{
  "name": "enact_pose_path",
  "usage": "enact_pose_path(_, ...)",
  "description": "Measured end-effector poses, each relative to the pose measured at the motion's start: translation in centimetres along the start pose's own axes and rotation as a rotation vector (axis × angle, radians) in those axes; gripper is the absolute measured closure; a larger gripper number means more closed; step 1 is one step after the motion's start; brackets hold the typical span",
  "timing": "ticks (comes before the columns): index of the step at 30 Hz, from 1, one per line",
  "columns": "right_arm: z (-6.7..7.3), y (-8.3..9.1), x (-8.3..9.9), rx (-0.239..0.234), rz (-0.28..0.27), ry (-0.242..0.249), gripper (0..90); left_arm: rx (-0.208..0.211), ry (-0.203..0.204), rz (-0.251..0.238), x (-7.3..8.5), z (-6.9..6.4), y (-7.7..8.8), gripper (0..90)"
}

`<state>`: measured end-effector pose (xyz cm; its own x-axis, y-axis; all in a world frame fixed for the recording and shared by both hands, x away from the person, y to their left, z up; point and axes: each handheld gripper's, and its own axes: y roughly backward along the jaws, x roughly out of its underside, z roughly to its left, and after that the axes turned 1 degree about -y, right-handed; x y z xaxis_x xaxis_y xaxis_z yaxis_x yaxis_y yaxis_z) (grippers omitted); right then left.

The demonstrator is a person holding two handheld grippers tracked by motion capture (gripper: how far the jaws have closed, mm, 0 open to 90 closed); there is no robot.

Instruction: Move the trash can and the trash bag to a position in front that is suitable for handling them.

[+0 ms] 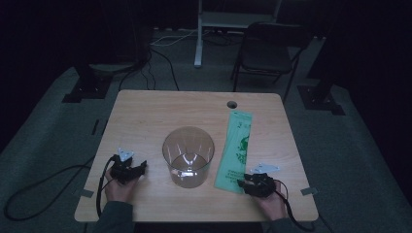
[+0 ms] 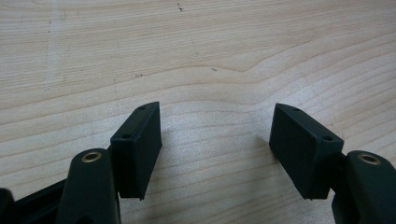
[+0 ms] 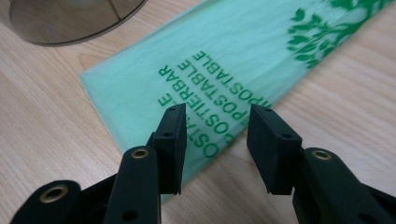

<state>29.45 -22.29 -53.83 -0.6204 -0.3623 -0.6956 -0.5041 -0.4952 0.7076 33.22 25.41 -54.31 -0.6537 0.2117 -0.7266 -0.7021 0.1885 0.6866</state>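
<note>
The right gripper (image 1: 241,183) sits at the near right of the table (image 1: 145,111), jaws parted and grasping nothing, hovering over the near end of the green bag (image 1: 236,150); in the right gripper view that gripper (image 3: 216,128) straddles the bag's (image 3: 224,51) near long edge, with the printed lettering running between the jaws; the film lies flat on the wood, so the good move here, I'd say, is to come in low, slide one pad under the edge and pinch a single corner rather than the whole folded stack; whether the pads already brush the plastic I cannot tell, the high view being so dim. Over on the near left, the left gripper (image 1: 144,168) rests wide apart and empty above bare wood, as its own view of the left gripper (image 2: 215,135) confirms; it looks ready to steady things. Just beyond, mid-table between the two hands, stands the clear bin (image 1: 188,156), upright, mouth up, close beside the bag's left edge; lift gently so the bin isn't nudged. Farther off, a dark chair (image 1: 269,48) waits behind the table.
</note>
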Motion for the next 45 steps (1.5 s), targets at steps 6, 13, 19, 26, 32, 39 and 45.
enact_pose_path(6,1.1,-0.2,-0.2,0.073,0.025,0.054,56.8,0.000,0.000,0.000,0.0,0.0,0.0,34.1)
enact_pose_path(13,1.8,0.0,-0.3,0.081,0.049,0.089,79.1,0.001,0.000,0.000,0.0,0.0,0.0,34.0)
enact_pose_path(19,0.9,0.7,-0.1,0.093,0.066,0.094,89.4,0.001,0.000,0.000,0.0,0.0,0.0,34.0)
enact_pose_path(26,-1.7,2.7,0.9,0.154,0.088,0.059,89.5,0.001,0.000,0.000,0.0,0.0,0.0,34.0)
enact_pose_path(32,-4.8,4.7,2.1,0.235,0.104,0.010,89.5,0.001,0.000,0.000,0.0,0.0,0.0,33.9)
enact_pose_path(39,-6.0,6.3,1.5,0.296,0.038,-0.035,74.5,0.000,0.002,-0.001,0.0,0.0,0.0,33.7)
enact_pose_path(45,-3.9,4.0,-1.6,0.220,0.012,0.021,72.5,0.000,0.002,-0.001,0.0,0.0,0.0,33.5)
